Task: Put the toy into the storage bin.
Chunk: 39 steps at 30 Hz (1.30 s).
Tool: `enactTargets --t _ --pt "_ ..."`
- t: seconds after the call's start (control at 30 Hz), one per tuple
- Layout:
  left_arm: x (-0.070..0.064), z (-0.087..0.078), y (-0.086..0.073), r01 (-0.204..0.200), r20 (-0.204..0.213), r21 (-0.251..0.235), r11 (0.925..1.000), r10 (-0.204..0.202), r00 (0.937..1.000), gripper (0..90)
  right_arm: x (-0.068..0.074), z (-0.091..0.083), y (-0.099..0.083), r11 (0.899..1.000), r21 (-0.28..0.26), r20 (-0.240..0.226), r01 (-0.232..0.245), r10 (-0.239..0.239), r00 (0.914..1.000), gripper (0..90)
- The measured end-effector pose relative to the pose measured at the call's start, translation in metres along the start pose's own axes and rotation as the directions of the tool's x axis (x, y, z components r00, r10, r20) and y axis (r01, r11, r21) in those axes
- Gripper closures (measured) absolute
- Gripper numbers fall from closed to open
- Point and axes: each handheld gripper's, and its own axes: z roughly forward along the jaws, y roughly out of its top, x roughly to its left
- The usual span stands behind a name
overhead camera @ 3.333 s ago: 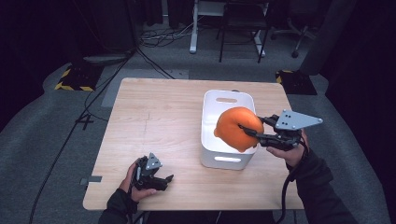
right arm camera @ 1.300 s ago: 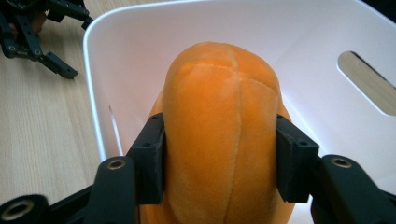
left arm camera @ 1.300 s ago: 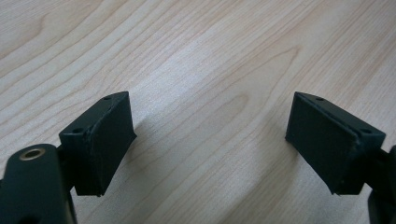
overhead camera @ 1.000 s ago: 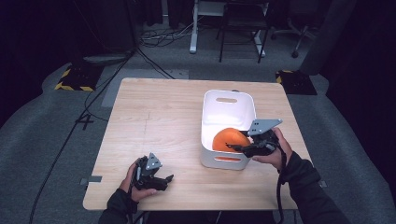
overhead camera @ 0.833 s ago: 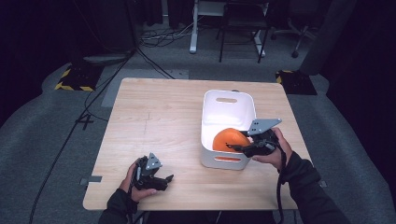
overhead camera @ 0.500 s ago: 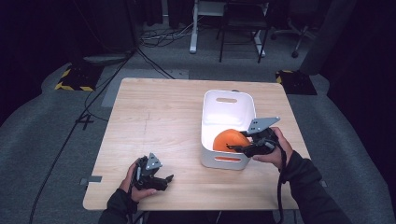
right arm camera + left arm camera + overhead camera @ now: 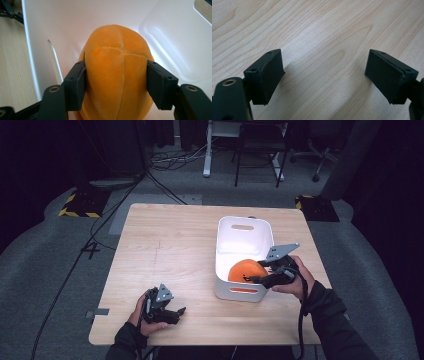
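1. At about seven o'clock on the tabletop (image 7: pixel 165 240), the left gripper (image 7: pixel 161 306) is held low by the left hand (image 7: pixel 142 312), well apart from the work. In the left gripper view its jaws are seen spread wide over bare wood, with nothing between them.
2. At about four o'clock, a white bin (image 7: pixel 243 226) stands on the tabletop. An orange plush ball (image 7: pixel 246 271) is seen inside its near end, by the near wall.
3. At the bin's near right corner, the right gripper (image 7: pixel 267 276) is reached in over the rim. In the right gripper view the jaws are seen pressed against both sides of the plush ball (image 7: pixel 117 75), so it is gripped.
4. The step in hand is judged to be the placing of the ball in the bin. Next, the jaws should be opened and the gripper lifted straight up, clear of the rim.
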Motion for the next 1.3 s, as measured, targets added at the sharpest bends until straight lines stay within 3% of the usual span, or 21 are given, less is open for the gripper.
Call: enactTargets --t 0.67,1.17,1.3 --pt "-0.0001 0.0001 0.0000 0.002 0.000 -0.001 1.0000 -0.002 1.0000 15.3 0.0012 -0.0015 -0.0019 1.000 -0.021 0.036 0.000 0.001 0.9993 35.4" --pt "-0.0001 0.0001 0.0000 0.002 0.000 -0.001 1.0000 -0.002 1.0000 15.2 0.0030 -0.0067 -0.0038 0.996 -0.081 0.032 -0.029 0.032 0.9990 33.0" --pt "-0.0001 0.0001 0.0000 0.002 0.000 -0.001 1.0000 -0.002 1.0000 15.3 0.0025 -0.0077 -0.0040 0.996 -0.090 0.044 -0.014 0.018 0.9989 33.0"
